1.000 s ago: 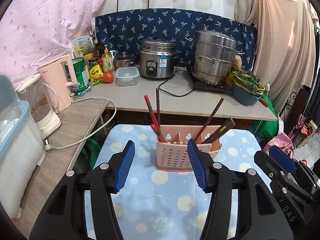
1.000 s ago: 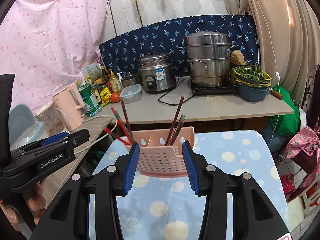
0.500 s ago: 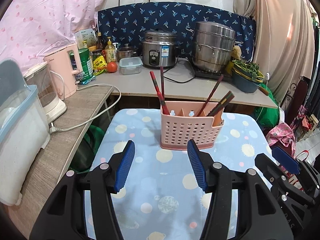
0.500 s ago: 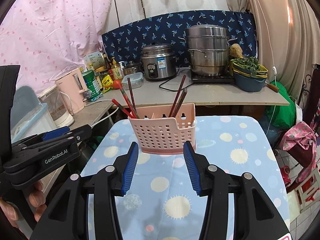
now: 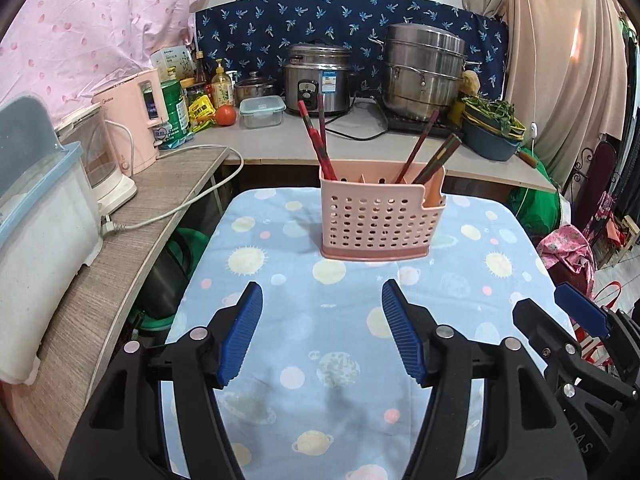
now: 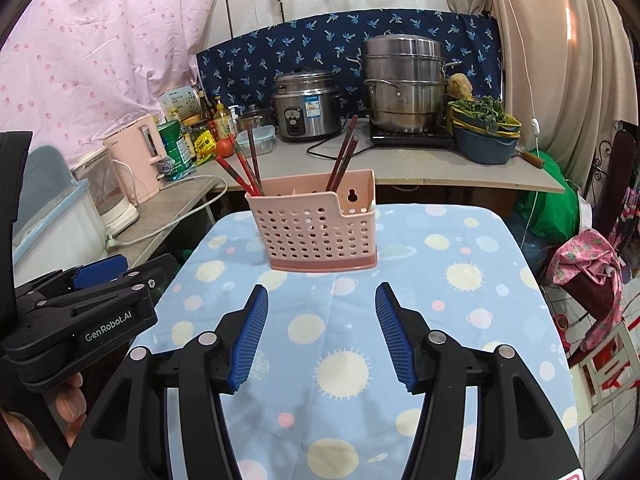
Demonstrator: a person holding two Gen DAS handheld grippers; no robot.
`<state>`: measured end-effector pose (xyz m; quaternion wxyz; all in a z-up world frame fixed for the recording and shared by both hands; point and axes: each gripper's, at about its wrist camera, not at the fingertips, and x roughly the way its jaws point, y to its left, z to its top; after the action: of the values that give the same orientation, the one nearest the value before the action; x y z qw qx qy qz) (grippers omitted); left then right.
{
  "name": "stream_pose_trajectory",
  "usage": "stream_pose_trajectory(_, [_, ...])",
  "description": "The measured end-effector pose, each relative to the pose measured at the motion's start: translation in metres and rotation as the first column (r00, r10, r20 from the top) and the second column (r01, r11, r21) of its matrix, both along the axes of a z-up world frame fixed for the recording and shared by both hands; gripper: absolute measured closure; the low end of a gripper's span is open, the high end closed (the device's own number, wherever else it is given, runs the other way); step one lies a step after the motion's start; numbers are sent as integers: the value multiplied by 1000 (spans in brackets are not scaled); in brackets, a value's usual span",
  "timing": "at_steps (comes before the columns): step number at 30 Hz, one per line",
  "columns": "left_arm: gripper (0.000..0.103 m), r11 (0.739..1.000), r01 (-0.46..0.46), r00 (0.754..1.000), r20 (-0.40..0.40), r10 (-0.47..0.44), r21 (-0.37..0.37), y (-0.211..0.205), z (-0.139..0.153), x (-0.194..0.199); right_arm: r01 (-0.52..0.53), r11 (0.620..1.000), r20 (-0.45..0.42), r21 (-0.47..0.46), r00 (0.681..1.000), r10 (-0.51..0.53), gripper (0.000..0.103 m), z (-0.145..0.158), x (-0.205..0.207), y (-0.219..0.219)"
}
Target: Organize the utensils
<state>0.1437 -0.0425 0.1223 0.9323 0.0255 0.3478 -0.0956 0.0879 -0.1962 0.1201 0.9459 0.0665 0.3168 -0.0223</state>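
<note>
Now both my tools empty: left tool (image 5: 322,334), right tool (image 6: 322,334), jaws just widened, nothing between. Basket (image 5: 380,216) mid-frame on bench (image 5: 280,320), chopsticks (image 5: 316,136) upright inside, sorted by compartment, likely done.

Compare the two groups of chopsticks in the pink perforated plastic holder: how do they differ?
The left group of dark red chopsticks stands in the left end compartment of the pink perforated plastic holder; the right group of dark brownish chopsticks stands at the right end. The left group tilts toward the left, the right group toward the right. The left group looks redder, the right group darker. Both rise above the rim, and neither is touched by a tool.
</note>
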Motion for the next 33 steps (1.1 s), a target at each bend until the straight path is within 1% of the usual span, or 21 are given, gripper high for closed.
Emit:
stream_pose_trajectory(4, [36, 1000, -17, 1000, 10, 16, 13, 0, -6, -9, 9, 1000, -19, -7, 1000, -10, 45, -8, -7, 0])
stream_pose_trajectory(8, [26, 999, -27, 1000, 8, 27, 17, 0, -11, -16, 15, 1000, -29, 11, 999, -15, 37, -14, -13, -2])
stream_pose_trajectory(12, [17, 999, -39, 999, 20, 38, 36, -1, -15, -23, 26, 1000, -35, 9, 999, -26, 34, -19, -19, -3])
stream_pose_trajectory(15, [15, 998, -40, 999, 19, 39, 51, -3, -19, -26, 29, 1000, -43, -6, 999, -29, 32, -22, -21, -2])
stream_pose_trajectory(19, [13, 997, -47, 999, 4, 47, 55, -1, -24, -28, 35, 999, -44, -20, 998, -36, 25, -25, -24, -2])
stream_pose_trajectory(23, [10, 996, -54, 999, -2, 54, 64, 1, -28, -29, 36, 999, -71, 18, 997, -35, 19, -31, -23, -8])
stream_pose_trajectory(26, [10, 996, -58, 998, -10, 59, 71, 2, -31, -29, 44, 999, -76, 21, 996, -42, 19, -33, -23, -10])
stream_pose_trajectory(30, [9, 995, -64, 998, -23, 66, 71, 5, -36, -29, 44, 999, -78, -6, 996, -45, 17, -34, -24, -8])
stream_pose_trajectory(33, [9, 994, -67, 997, -23, 70, 86, 5, -39, -29, 36, 999, -85, -14, 996, -37, 12, -37, -24, -5])
